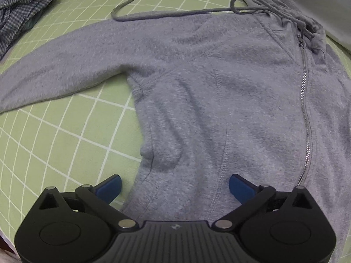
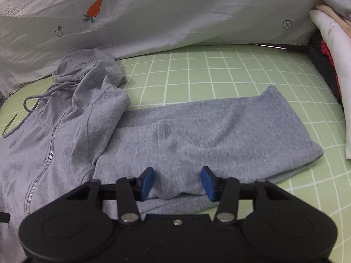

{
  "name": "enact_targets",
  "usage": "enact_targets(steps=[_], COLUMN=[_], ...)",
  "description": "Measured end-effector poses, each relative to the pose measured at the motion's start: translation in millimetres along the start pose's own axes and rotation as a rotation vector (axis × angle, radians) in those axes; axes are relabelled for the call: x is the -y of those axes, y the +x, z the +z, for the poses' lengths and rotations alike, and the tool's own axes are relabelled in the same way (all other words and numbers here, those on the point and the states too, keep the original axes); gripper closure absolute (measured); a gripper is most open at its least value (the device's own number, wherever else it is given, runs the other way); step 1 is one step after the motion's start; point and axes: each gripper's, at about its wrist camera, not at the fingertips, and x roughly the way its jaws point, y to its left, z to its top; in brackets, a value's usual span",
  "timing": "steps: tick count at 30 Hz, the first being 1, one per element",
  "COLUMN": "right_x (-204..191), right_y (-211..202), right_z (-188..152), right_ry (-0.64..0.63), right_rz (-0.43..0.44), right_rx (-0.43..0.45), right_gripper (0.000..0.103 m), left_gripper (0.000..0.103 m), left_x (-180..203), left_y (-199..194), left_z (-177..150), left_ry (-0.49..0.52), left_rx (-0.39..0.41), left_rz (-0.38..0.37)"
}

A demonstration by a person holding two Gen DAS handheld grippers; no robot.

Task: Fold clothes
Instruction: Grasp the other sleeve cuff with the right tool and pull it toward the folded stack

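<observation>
Lying zipped and face-up on the green gridded mat (image 1: 65, 140) is a grey hoodie (image 1: 219, 92), spread flat, presumably for folding; one sleeve (image 2: 219, 127) is laid outward, hood (image 2: 87, 68) bunched; left tool (image 1: 174, 185) is held wide open, empty, over the hem; right tool (image 2: 177, 183) likewise open, straddling a sleeve ridge; no brand or legible writing is seen, only a carrot print (image 2: 94, 9) on the white sheet (image 2: 175, 11).

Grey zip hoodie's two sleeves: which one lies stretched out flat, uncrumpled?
The sleeve in the left wrist view lies flat; the other sleeve is bunched at its shoulder.
</observation>
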Motion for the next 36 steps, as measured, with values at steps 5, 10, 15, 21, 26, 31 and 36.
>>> enact_targets(steps=[5, 10, 15, 21, 26, 31, 36], right_x=[12.2, 50.9, 95.1, 177.0, 216.5, 228.9, 252.1], right_y=[-17.3, -79.5, -145.2, -193.5, -204.6, -214.1, -175.5], right_z=[1.5, 4.2, 0.4, -49.7, -78.5, -80.8, -90.7], right_ry=[0.044, 0.222, 0.359, 0.774, 0.928, 0.914, 0.819], right_rz=[0.054, 0.039, -0.029, -0.159, -0.245, -0.272, -0.473], right_rx=[0.022, 0.126, 0.297, 0.449, 0.503, 0.564, 0.330], right_gripper=[0.099, 0.100, 0.100, 0.100, 0.100, 0.100, 0.081], left_gripper=[0.000, 0.000, 0.000, 0.000, 0.000, 0.000, 0.000], left_x=[1.0, 2.7, 16.7, 24.3, 32.2, 36.3, 36.4], left_y=[1.5, 0.7, -2.5, -3.7, -3.8, -4.3, -1.8], left_z=[4.2, 1.4, -7.7, -9.0, -4.6, -1.7, -1.2], left_ry=[0.008, -0.007, 0.060, 0.092, 0.120, 0.118, 0.117], left_rx=[-0.024, -0.051, -0.024, -0.020, -0.021, -0.024, -0.030], left_rz=[0.001, 0.019, 0.033, 0.052, 0.074, 0.084, 0.090])
